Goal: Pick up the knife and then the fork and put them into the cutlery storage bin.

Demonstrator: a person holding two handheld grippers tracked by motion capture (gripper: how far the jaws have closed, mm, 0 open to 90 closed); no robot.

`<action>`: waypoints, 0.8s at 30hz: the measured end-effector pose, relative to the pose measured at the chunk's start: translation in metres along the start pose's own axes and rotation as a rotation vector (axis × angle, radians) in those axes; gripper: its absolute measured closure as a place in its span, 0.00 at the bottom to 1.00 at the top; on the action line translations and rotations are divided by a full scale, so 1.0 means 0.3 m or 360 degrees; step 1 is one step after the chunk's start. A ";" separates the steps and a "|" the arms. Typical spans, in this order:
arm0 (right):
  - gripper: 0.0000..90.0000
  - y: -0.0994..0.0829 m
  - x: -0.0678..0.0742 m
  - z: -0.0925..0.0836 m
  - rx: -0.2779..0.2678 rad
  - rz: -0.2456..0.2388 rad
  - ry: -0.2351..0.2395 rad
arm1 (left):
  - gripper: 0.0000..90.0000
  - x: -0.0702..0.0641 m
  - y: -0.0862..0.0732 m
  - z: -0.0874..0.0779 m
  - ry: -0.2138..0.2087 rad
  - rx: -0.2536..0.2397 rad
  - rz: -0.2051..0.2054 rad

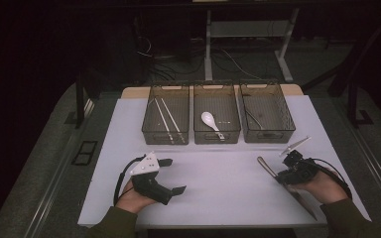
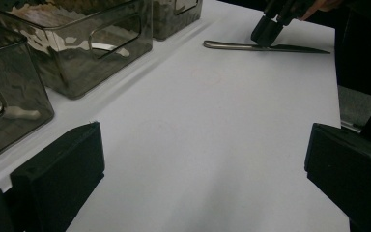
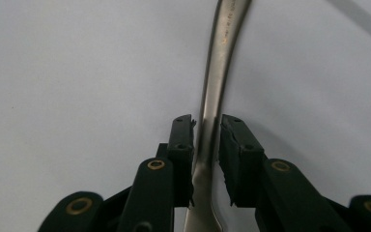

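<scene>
Place: near the right-hand bin [image 1: 267, 111], just before it on the white table [image 1: 218, 188].
Item: steel table knife [image 3: 216, 87]; thin, stiff, slippery, light.
Hold: mid-handle, across flat sides.
Right gripper [image 3: 206, 126]: narrowed, straddling handle, slight gaps visible, not gripping.
Left gripper [image 1: 171, 174]: wide, empty.

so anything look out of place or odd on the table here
One thing: a metal knife lies loose on the white table, while the chopsticks and white spoon sit sorted in the bins. The right gripper straddles its handle, jaws close on either side. Nothing looks spilled or damaged.
</scene>
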State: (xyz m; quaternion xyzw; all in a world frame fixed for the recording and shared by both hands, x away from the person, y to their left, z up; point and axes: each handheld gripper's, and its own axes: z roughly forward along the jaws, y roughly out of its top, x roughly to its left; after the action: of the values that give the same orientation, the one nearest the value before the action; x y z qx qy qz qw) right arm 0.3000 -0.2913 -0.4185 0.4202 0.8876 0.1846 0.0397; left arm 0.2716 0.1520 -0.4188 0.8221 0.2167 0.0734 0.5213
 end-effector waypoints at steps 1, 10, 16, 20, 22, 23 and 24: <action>0.84 0.002 0.002 0.004 0.0011 -0.0002 0.0001 | 0.00 0.000 0.000 0.000 0.0000 0.0000 0.0000; 0.85 0.034 0.013 0.030 0.0144 -0.0041 -0.0063 | 0.00 -0.002 0.000 0.003 0.0001 -0.0004 -0.0008; 0.85 0.067 0.013 0.038 0.0261 -0.0040 -0.0061 | 0.00 -0.003 0.000 0.003 0.0002 0.0004 -0.0004; 0.88 0.077 0.017 0.041 0.0298 -0.0042 -0.0078 | 0.00 -0.002 0.000 0.004 0.0001 0.0005 0.0001; 0.88 0.078 0.021 0.041 0.0299 -0.0062 -0.0098 | 0.00 -0.003 0.000 0.003 0.0002 0.0004 -0.0002; 0.88 0.077 0.022 0.040 0.0294 -0.0066 -0.0095 | 0.00 -0.003 0.001 0.002 0.0002 0.0001 -0.0002; 0.88 0.076 0.021 0.039 0.0291 -0.0067 -0.0088 | 0.00 -0.002 0.001 0.002 0.0001 0.0000 0.0002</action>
State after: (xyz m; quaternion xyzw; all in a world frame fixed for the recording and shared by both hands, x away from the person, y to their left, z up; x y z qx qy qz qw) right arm 0.3154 -0.2697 -0.4207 0.4084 0.9078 0.0904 0.0296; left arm 0.2711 0.1512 -0.4187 0.8223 0.2164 0.0739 0.5211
